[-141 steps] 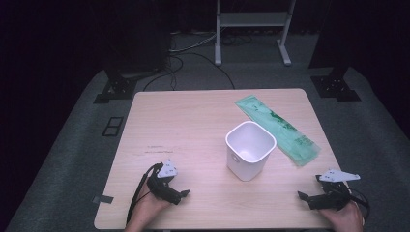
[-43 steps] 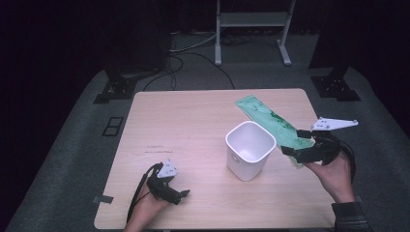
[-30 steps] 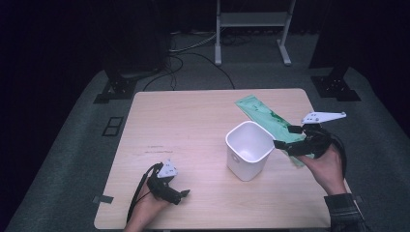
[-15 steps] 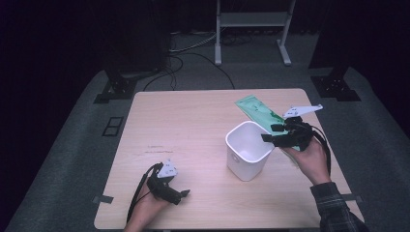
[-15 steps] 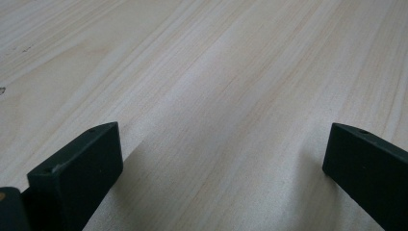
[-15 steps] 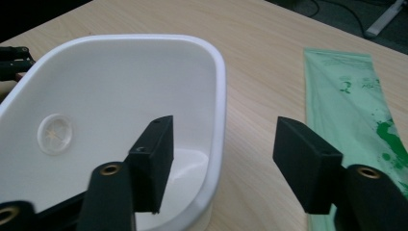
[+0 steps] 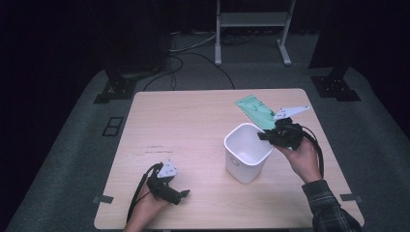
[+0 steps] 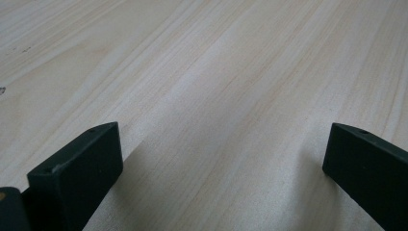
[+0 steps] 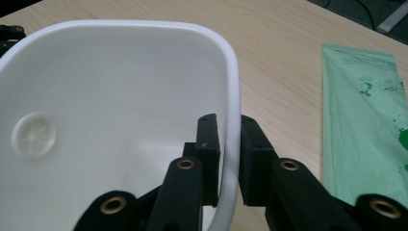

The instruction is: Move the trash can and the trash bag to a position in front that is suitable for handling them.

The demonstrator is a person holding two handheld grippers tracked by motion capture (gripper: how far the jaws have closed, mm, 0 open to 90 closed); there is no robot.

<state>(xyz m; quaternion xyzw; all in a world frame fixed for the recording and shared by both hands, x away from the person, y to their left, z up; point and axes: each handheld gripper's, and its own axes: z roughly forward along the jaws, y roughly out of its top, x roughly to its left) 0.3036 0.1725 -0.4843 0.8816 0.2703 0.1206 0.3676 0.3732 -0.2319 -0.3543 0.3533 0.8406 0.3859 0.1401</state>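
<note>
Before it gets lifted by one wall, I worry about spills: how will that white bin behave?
The white bin looks thin-walled plastic and empty, so probably light. The right gripper pinches just one rim wall, so it may tilt or swing when raised. Its smooth, glossy wall could slip or flex between the jaws.

The left gripper point(image 7: 185, 193) is held low at the lower left of the high view, the hand under it entering from the bottom edge; its 2 jaws are spread wide apart. The right gripper point(image 7: 262, 136) is held right of centre, the forearm angled up from the lower right. Its jaws have just been closing and are clamped on the white bin point(image 9: 120, 120) wall.
</note>
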